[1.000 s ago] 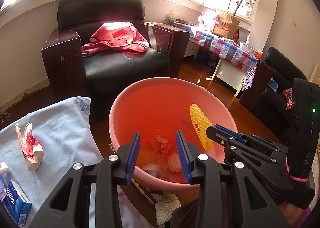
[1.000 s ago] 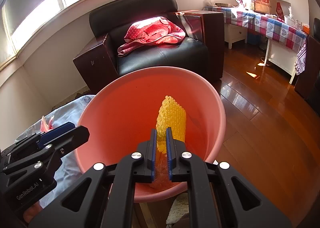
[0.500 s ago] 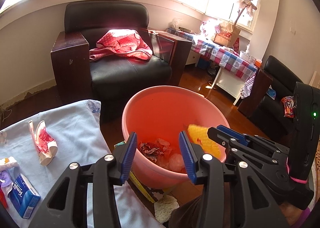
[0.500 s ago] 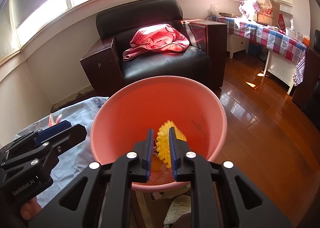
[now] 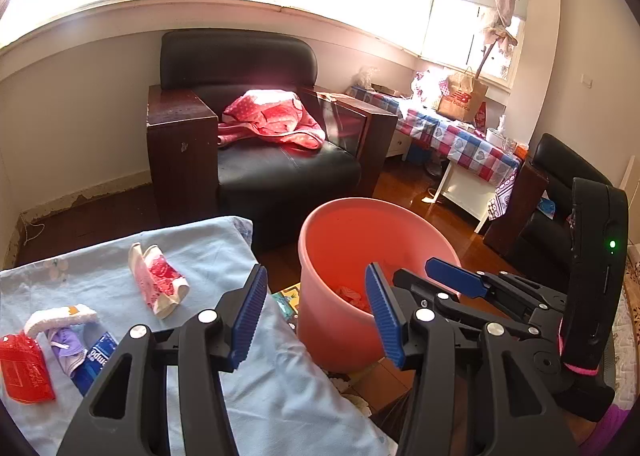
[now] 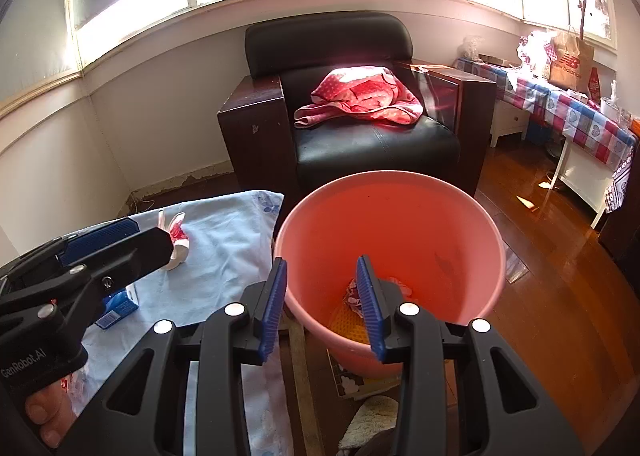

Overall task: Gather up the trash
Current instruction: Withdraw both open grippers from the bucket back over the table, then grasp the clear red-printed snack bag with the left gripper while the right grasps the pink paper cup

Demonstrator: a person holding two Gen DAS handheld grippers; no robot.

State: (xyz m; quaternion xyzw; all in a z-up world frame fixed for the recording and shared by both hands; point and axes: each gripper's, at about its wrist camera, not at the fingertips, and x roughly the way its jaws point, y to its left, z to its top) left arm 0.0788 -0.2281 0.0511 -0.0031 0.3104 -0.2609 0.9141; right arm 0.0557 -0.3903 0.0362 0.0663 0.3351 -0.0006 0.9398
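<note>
A pink bucket (image 5: pixel 340 240) (image 6: pixel 400 207) stands on the floor beside a table with a light blue cloth (image 5: pixel 208 256) (image 6: pixel 224 252). The yellow foam net (image 6: pixel 348 326) lies at its bottom with crumpled wrappers (image 6: pixel 354 290). My right gripper (image 6: pixel 323 304) is open and empty above the bucket's near rim; it also shows in the left wrist view (image 5: pixel 456 280). My left gripper (image 5: pixel 316 312) is open and empty above the table's edge, left of the bucket. On the cloth lie a red-and-white wrapper (image 5: pixel 160 284), a white foam piece (image 5: pixel 60 318), a red packet (image 5: pixel 24 372) and a blue tissue pack (image 5: pixel 94 358).
A black armchair (image 5: pixel 260 159) with a red cloth (image 5: pixel 272 119) stands behind the bucket. A side table with a checked cloth (image 5: pixel 460 139) is at the right, with another black seat (image 5: pixel 560 191) beyond. The floor is glossy wood (image 6: pixel 560 296). A white rag (image 6: pixel 372 424) lies by the bucket.
My right gripper opened and let go of the yellow foam net, which dropped into the bucket. Both grippers rose and pulled back, and the left one opened wider.
</note>
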